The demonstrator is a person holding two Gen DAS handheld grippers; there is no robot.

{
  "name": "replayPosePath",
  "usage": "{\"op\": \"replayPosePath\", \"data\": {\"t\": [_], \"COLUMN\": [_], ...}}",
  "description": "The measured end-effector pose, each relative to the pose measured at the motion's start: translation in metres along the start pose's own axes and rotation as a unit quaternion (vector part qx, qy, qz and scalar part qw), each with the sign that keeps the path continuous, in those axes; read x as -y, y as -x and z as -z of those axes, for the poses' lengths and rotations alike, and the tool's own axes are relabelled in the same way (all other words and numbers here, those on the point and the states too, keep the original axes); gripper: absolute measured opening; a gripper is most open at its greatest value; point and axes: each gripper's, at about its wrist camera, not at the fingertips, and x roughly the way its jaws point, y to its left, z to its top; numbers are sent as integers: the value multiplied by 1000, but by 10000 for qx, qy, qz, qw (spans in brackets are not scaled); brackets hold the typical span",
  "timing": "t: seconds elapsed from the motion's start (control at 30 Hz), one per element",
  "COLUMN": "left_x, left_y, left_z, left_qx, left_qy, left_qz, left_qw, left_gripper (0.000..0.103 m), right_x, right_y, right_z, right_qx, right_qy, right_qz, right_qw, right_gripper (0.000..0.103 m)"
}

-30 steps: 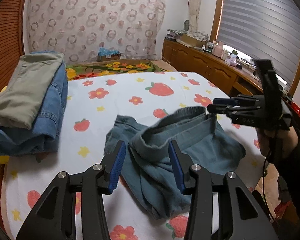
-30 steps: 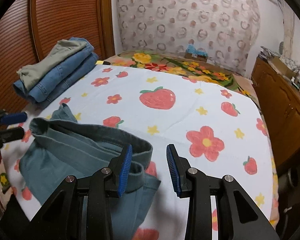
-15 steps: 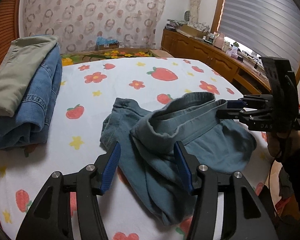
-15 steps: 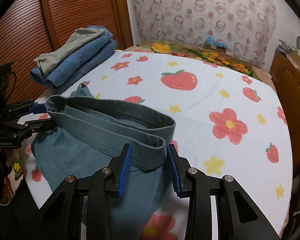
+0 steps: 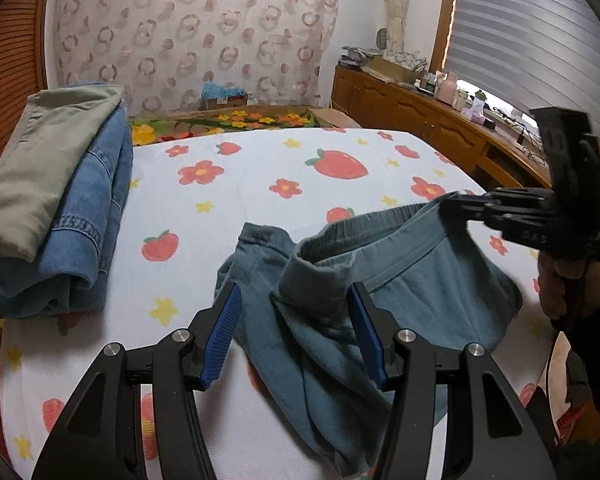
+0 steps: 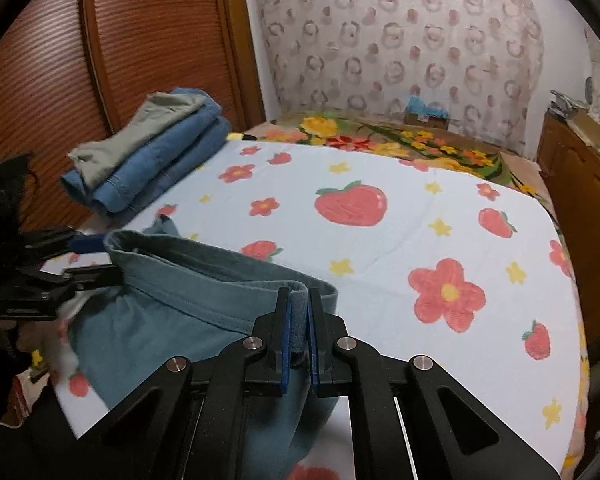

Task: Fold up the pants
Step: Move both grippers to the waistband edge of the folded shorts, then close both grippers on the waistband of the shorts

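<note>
A white bedspread printed with strawberries and red flowers (image 6: 380, 264) covers the bed; a ring-patterned curtain (image 5: 196, 36) hangs at the far wall, a wooden sideboard (image 5: 412, 116) runs along the right. The crumpled teal cotton pants (image 5: 420, 292) lie at the near edge; the right gripper (image 6: 299, 312) is clamped on their waistband; the left gripper (image 5: 296, 328) is spread wide around the waistband's other end. Folded denim and khaki garments (image 5: 56, 200) are stacked far left.

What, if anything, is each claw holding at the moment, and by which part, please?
The right claw is shut on the pants, pinching the waistband edge. The left claw is open around the waistband's other end, holding nothing.
</note>
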Motion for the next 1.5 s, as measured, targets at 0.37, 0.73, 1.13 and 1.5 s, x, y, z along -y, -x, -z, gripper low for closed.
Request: {"op": "replayPosePath", "data": {"t": [0.37, 0.73, 1.13, 1.5], "left_x": [0, -1, -4, -16], "left_y": [12, 1, -22, -28], "left_z": [8, 5, -15, -6], "left_qx": [40, -26, -102, -328], "left_qy": [18, -83, -27, 235], "left_qz": [67, 148, -52, -163], "left_qw": [10000, 9999, 9999, 9991], "left_gripper": [56, 30, 21, 87], "right_x": [-4, -5, -8, 1], "right_y": [-7, 12, 15, 4], "right_z": [-7, 11, 22, 25], "right_qx": [-197, -342, -470, -675], "right_qy": [-115, -113, -147, -459], "right_qz": [210, 191, 250, 379], "right_qw": [9995, 9992, 9985, 9959], "right_gripper": [25, 37, 43, 51]}}
